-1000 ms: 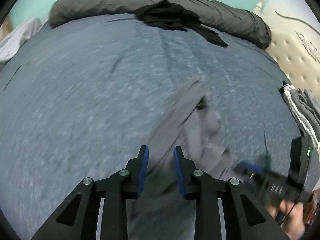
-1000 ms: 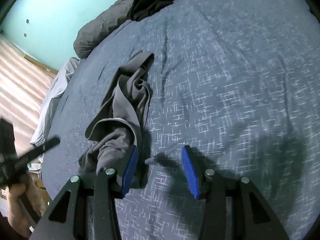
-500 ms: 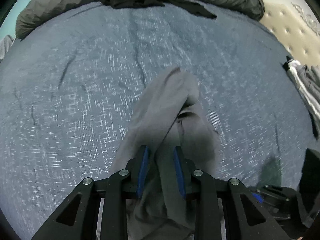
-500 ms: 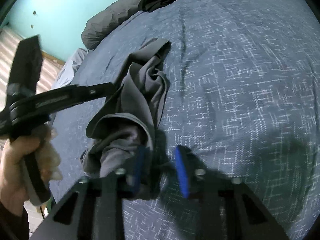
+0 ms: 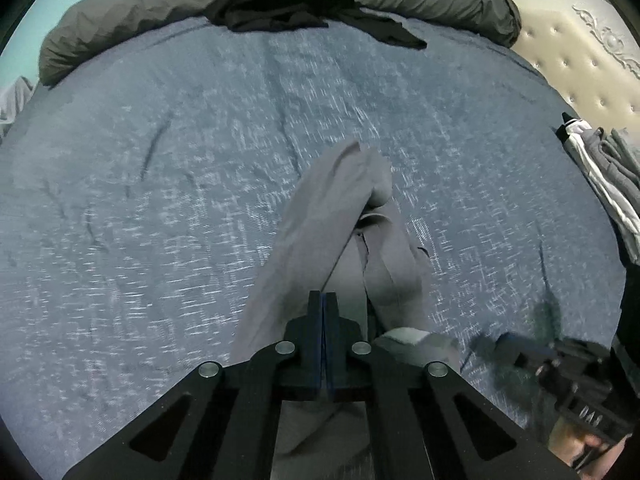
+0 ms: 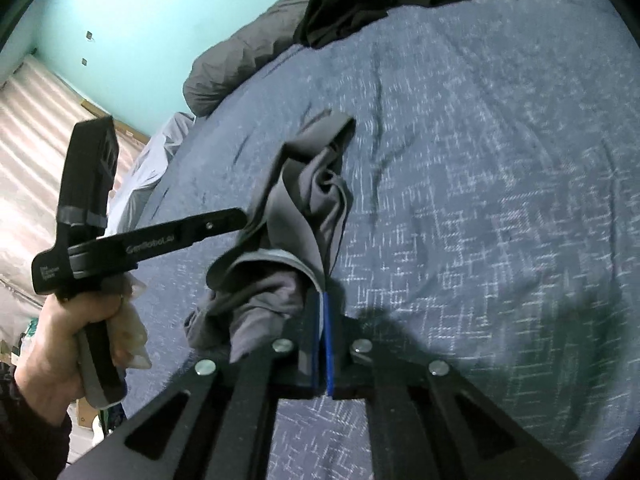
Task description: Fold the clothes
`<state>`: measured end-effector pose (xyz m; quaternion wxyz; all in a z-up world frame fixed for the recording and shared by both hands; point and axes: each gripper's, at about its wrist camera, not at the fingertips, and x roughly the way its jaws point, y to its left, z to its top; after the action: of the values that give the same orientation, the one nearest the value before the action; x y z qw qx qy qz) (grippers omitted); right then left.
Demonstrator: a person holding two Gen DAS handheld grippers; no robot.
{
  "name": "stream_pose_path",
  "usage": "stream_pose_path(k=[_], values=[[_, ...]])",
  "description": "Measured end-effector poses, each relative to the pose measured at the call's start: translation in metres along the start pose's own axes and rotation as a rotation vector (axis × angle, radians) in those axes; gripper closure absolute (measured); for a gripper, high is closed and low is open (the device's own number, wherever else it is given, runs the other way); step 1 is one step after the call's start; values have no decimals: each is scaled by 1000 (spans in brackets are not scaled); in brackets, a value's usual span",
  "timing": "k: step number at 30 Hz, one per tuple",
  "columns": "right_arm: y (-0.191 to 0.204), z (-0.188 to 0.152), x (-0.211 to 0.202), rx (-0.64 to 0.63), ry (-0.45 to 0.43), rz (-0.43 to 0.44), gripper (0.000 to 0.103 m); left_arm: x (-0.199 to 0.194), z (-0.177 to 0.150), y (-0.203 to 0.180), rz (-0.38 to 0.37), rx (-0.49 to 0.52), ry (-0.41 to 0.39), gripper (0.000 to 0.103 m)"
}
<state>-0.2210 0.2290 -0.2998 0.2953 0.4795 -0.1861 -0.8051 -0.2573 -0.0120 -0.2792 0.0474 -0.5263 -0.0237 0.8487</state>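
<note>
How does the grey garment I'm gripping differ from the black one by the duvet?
The grey garment is mid-grey; the black garment is near black. The grey garment lies bunched in a long strip mid-bed, pinched by both grippers; the black garment sprawls at the far edge, partly on the rolled duvet, untouched. Both are crumpled and unfolded on the blue bedspread.

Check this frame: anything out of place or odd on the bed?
The grey garment lies bunched and twisted in a rope on the blue bedspread, not spread flat. A black garment is crumpled at the far edge.
</note>
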Motion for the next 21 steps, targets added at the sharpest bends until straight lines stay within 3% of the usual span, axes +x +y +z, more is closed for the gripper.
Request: stream_pose_path(k=[5,8,9,12,13,18,21], values=[[-3,1,-29,-10,-64,-6,103,-17,-3,0,15,-6,-4,103],[-6,-1,-27,22,-53,19,102,-17,-6,-2,-4,-39,8,102],[-8,-2,-26,35,-44,18,102,-16,-6,-3,-10,-49,15,96],[-17,-3,-22,77,-14,9,100,2,-8,-13,-13,-37,58,58],[-20,-4,-21,90,-4,5,100,8,-8,-17,-14,-32,73,58],[-35,-1,-28,111,-19,-19,100,29,-12,-11,3,-52,107,60],[-38,-1,-30,114,-17,-15,100,32,-16,-10,30,-30,113,102]])
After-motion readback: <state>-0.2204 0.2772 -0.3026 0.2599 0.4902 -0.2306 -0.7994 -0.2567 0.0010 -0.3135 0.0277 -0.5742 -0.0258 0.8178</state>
